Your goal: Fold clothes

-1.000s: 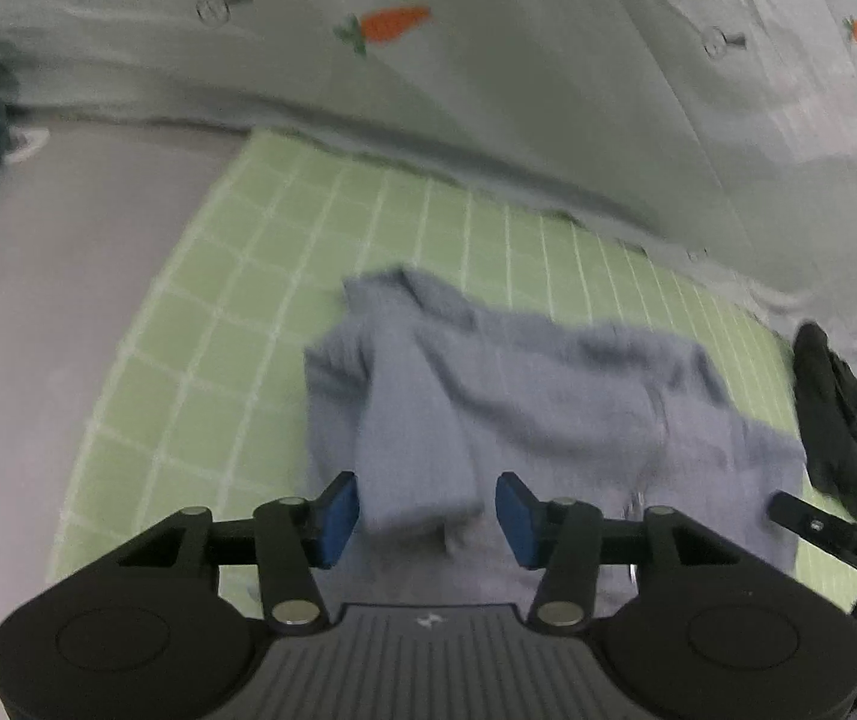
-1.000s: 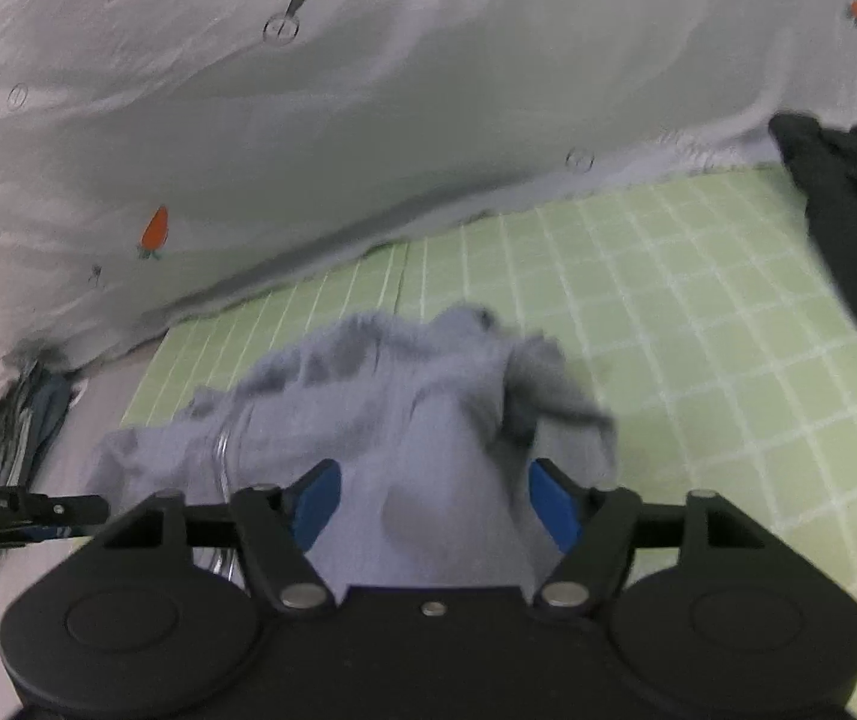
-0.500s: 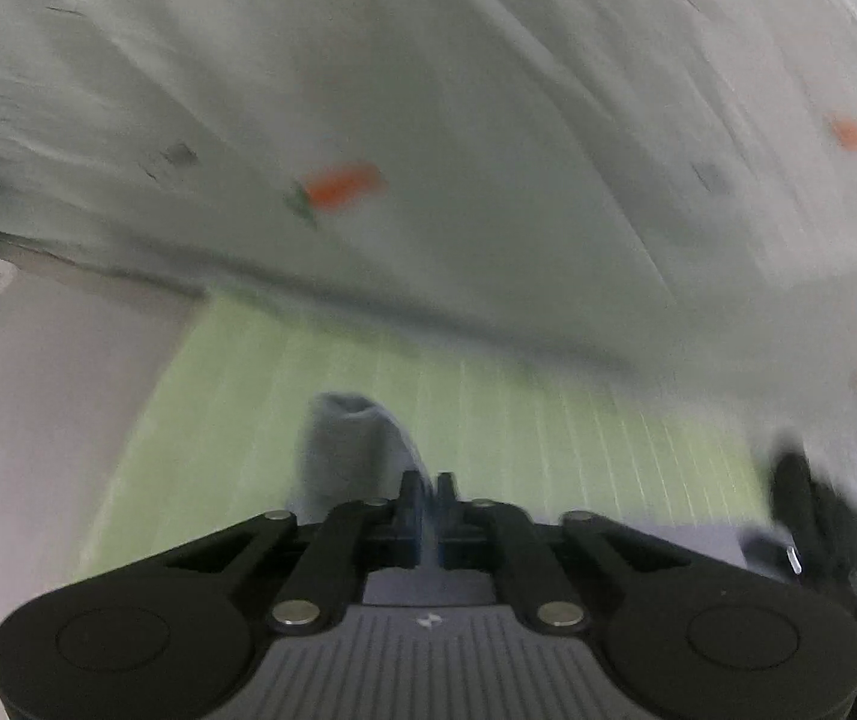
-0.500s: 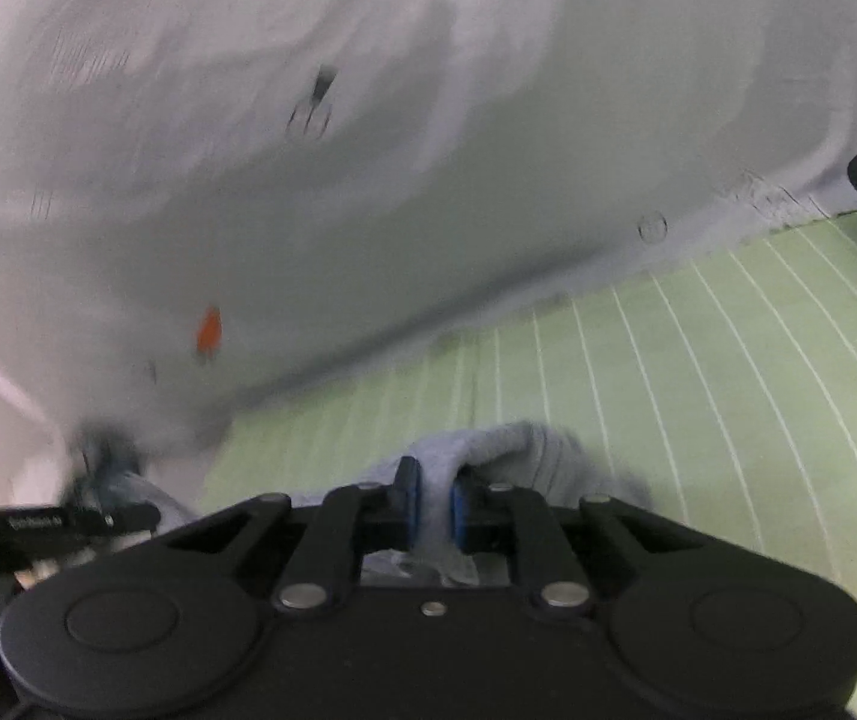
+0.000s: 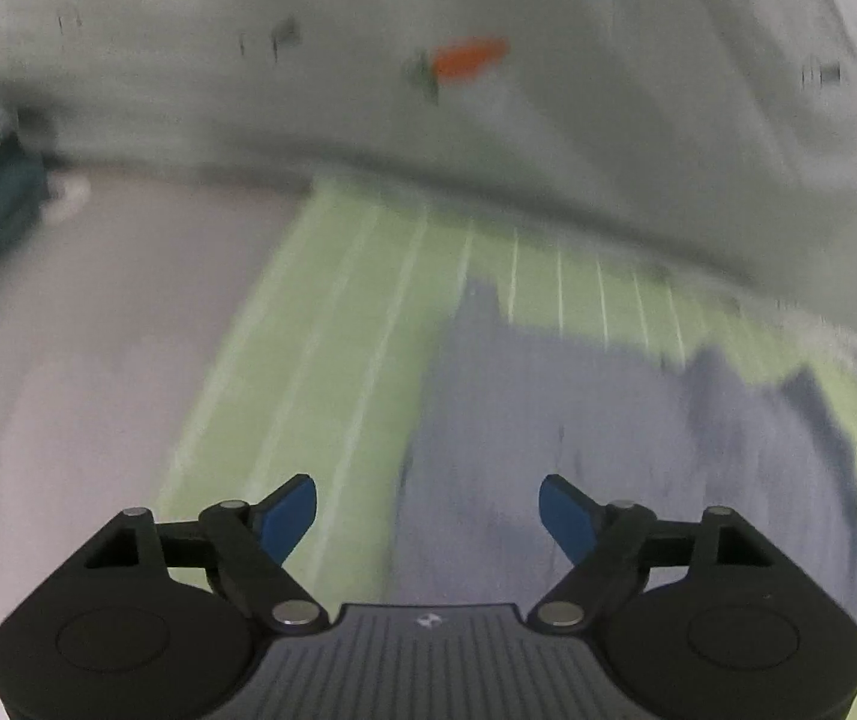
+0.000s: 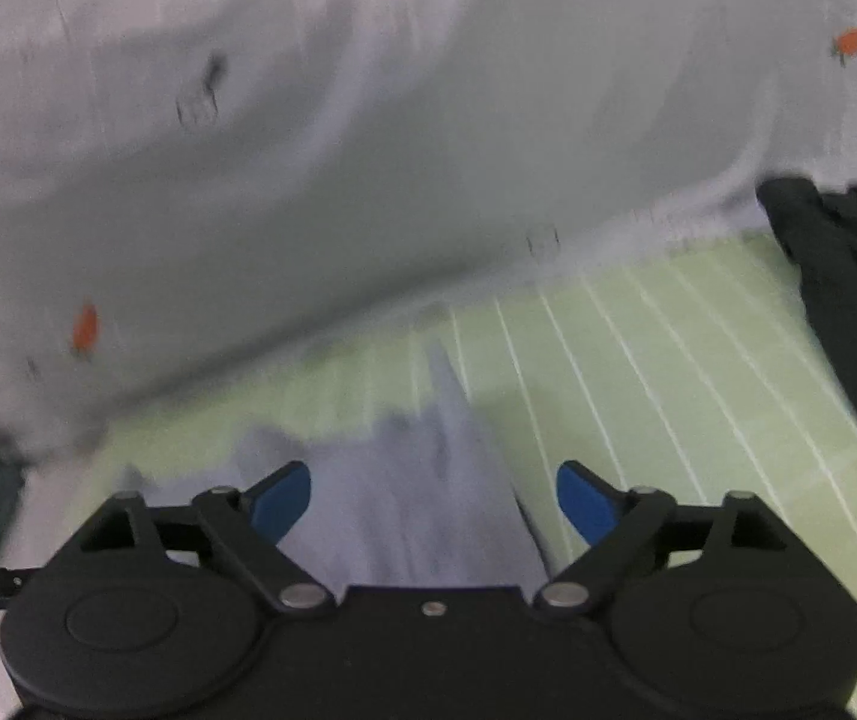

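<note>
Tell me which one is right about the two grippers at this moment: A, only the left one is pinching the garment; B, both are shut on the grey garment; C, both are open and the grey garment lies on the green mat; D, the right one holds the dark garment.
C: the left gripper and right gripper both have fingers spread, with the grey garment lying loose on the green mat.

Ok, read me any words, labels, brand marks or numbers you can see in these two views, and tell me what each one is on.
No readable text in either view.
Small white emblem on the left tongs' ribbed body: a logo shape, no letters legible.
Prints on the pale sheet: orange carrot and dark outline marks, pictures only, blurred.
Grey garment and green checked mat: no label visible.
</note>
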The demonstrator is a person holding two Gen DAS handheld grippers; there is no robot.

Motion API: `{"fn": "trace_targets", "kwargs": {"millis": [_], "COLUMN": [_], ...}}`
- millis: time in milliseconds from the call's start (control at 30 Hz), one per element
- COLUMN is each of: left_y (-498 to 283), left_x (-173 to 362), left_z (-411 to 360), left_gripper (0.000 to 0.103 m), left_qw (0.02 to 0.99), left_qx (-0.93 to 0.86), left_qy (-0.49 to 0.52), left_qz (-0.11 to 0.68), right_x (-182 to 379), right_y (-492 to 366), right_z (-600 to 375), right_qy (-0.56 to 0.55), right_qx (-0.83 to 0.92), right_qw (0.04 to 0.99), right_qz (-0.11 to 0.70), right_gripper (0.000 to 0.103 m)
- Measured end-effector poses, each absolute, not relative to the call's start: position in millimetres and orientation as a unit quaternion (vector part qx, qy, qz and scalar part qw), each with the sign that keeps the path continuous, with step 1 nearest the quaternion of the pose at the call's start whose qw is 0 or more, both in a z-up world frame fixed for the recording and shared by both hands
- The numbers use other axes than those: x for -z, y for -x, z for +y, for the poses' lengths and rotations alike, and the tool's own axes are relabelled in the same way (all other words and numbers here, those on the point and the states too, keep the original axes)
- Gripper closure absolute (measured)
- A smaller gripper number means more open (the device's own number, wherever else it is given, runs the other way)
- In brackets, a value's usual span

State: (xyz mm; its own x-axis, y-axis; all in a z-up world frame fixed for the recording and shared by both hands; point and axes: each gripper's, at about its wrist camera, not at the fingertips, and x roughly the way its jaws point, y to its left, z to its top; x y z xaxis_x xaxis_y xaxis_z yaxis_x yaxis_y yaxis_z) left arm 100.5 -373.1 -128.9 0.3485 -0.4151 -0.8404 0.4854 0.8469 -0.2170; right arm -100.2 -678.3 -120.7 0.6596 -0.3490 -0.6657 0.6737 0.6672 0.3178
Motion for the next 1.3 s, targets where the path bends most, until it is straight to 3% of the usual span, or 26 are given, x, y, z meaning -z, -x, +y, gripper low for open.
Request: {"fn": "trace_targets", "kwargs": {"millis": [233, 400, 600, 733, 767, 800, 900, 1300], "left_y": [-97.9, -104.9, -100.0, -95.6, -94.5, -91.6, -80.4, -9.1], "left_x": [149.9, 161.6, 155.4, 147.7, 145.8, 140.9, 120.4, 19.2], "left_z": [-399.4, -426.5, -427.1, -426.1, -425.9, -425.9, -419.2, -450.8], "left_gripper": [0.009, 0.0, 0.003, 0.061, 0.068, 0.072, 0.076, 0.079], "left_qw": [0.79, 0.779, 0.776, 0.771, 0.769, 0.769, 0.762, 0.732], "left_qx": [0.319, 0.321, 0.334, 0.348, 0.352, 0.356, 0.371, 0.509], "left_qy": [-0.054, -0.075, -0.066, -0.056, -0.053, -0.056, -0.044, -0.042], "left_qz": [0.52, 0.533, 0.531, 0.531, 0.531, 0.528, 0.528, 0.452], "right_x": [156.5, 169.9, 169.3, 164.4, 161.1, 156.3, 139.4, 36.5], "right_y": [85.7, 78.5, 69.8, 48.5, 45.0, 45.3, 58.4, 185.2], "right_z": [-679.1, -687.7, -678.8, -662.8, -659.9, -658.3, -655.1, -608.0], "right_qy": [-0.282, -0.314, -0.334, -0.312, -0.312, -0.32, -0.354, -0.372], "right_qx": [0.283, 0.272, 0.222, 0.185, 0.181, 0.177, 0.168, 0.226], "right_qw": [0.841, 0.835, 0.84, 0.837, 0.835, 0.834, 0.832, 0.864], "right_qz": [0.365, 0.361, 0.364, 0.409, 0.416, 0.414, 0.393, 0.252], "right_gripper": [0.001, 0.0, 0.0, 0.004, 0.016, 0.036, 0.061, 0.074]}}
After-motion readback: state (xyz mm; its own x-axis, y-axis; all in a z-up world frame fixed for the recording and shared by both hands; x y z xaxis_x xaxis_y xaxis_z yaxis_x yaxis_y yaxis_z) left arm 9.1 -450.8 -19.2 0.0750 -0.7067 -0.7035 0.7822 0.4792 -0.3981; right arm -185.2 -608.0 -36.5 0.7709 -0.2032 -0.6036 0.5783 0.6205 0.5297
